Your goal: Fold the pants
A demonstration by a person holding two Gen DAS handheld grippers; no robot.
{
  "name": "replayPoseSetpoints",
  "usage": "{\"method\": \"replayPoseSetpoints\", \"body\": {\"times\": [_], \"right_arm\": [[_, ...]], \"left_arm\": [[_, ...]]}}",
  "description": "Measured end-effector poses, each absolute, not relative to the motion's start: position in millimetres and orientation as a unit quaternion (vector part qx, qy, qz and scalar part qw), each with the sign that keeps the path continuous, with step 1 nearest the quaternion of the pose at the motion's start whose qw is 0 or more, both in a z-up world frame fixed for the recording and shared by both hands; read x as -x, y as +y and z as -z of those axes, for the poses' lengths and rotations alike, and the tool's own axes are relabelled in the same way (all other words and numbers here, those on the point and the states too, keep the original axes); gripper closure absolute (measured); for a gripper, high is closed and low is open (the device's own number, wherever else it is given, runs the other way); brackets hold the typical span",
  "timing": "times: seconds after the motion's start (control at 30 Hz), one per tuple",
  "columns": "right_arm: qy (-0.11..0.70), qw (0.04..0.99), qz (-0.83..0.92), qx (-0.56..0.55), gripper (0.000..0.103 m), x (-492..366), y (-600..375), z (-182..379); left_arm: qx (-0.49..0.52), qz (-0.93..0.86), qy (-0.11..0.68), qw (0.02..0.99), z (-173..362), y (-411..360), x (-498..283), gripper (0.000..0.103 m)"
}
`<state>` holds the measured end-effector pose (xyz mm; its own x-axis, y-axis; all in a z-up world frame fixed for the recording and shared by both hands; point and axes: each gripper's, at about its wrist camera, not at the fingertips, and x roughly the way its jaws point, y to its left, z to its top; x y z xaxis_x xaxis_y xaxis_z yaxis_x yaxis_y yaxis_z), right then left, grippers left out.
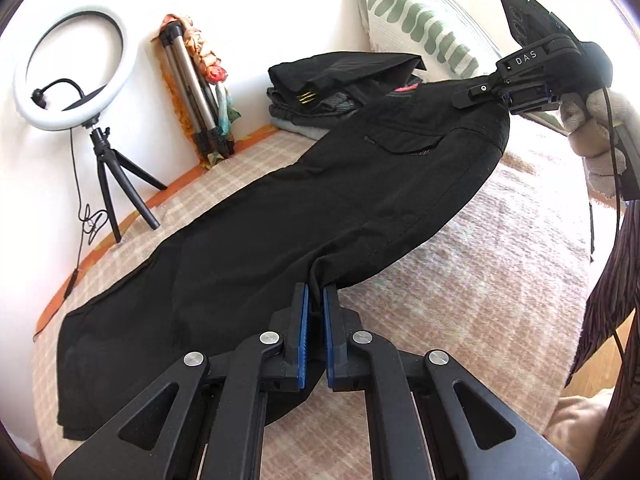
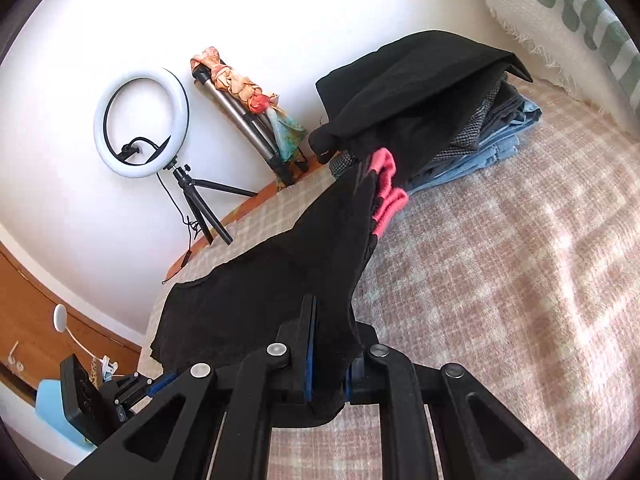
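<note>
Black pants (image 1: 320,208) stretch across the plaid bed cover, lifted at two points along their near edge. My left gripper (image 1: 316,292) is shut on a pinch of the pants' edge between its blue pads. At the upper right, a gloved hand (image 1: 592,128) holds my right gripper (image 1: 480,96), shut on the waist end. In the right wrist view, the right gripper (image 2: 330,332) clamps the black pants (image 2: 280,280), whose pink inner waistband (image 2: 386,192) shows. The left gripper (image 2: 158,384) is at the lower left, at the cloth's far edge.
A stack of folded clothes (image 1: 340,92) (image 2: 440,120) lies at the back of the bed, by a green-patterned pillow (image 1: 420,20). A ring light on a tripod (image 1: 68,76) and a folded tripod wrapped with a scarf (image 1: 192,88) stand against the white wall. Plaid bed cover (image 1: 480,280) lies to the right.
</note>
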<state>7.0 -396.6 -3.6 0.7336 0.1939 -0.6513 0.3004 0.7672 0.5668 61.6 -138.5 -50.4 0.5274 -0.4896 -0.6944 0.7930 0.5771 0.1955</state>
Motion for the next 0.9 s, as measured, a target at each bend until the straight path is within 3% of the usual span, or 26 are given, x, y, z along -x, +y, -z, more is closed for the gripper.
{"method": "replayPoseSetpoints", "body": {"times": [0.4,0.5,0.53,0.63,0.9], "right_arm": [[0.393,0.87,0.102,-0.278,0.095,73.7,-427.2,-1.7],[0.398,0.877,0.12,-0.241,0.08,83.2,-425.0,-8.9],[0.392,0.883,0.129,-0.223,0.074,86.0,-423.1,-14.8],[0.371,0.898,0.135,-0.193,0.059,92.5,-418.8,-34.5],[0.357,0.923,0.063,-0.128,0.054,65.0,-369.4,-62.1]], "left_arm": [[-0.274,0.444,0.306,0.796,46.7,-190.3,14.4,0.098],[-0.242,0.443,0.322,0.801,40.8,-185.5,12.4,0.095],[-0.227,0.445,0.329,0.801,37.0,-182.5,11.5,0.093],[-0.191,0.436,0.325,0.817,22.6,-165.9,11.4,0.075],[-0.099,0.339,0.332,0.875,0.2,-91.8,-31.4,0.054]]}}
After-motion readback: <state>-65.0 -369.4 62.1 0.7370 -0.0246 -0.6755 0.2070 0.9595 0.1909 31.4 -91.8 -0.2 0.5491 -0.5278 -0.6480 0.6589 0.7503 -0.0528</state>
